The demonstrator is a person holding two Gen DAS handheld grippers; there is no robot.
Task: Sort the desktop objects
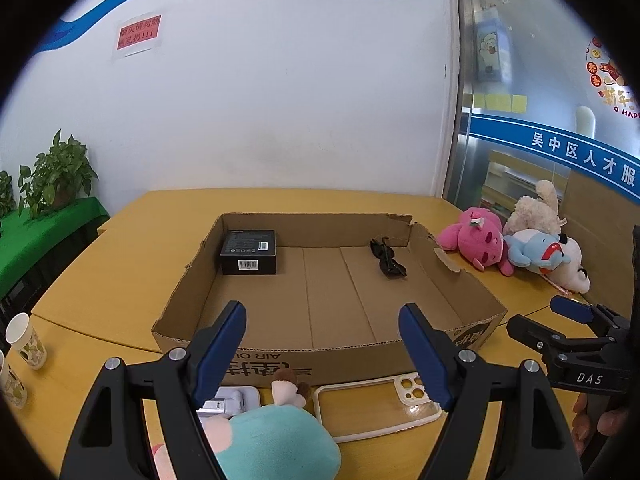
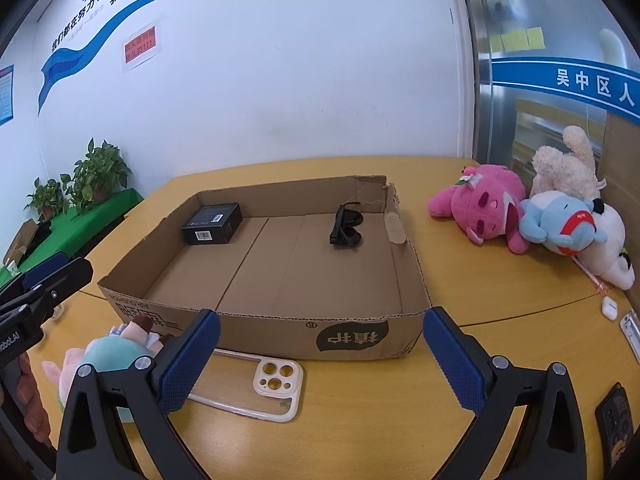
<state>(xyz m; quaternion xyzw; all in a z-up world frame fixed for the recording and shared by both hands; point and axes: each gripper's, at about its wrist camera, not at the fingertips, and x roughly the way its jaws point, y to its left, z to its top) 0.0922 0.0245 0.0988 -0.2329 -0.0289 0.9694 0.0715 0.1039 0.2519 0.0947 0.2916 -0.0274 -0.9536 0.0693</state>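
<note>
left gripper point(image 1: 322, 354): jaws spread, empty, over teal plush toy point(image 1: 276, 440), likely next pick
right gripper point(image 2: 320, 360): agape, empty; clear phone case point(image 2: 260, 390) just ahead
shallow cardboard box point(image 1: 320, 354): beyond both; holds black carton point(image 1: 249, 251), sunglasses point(image 1: 387, 258), so electronics bin
pink plush bear point(image 2: 480, 208): far right, plush pile

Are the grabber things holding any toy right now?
No. The left tool and right tool are both open and empty. The teal plush lies loose on the table below the left one.
</note>
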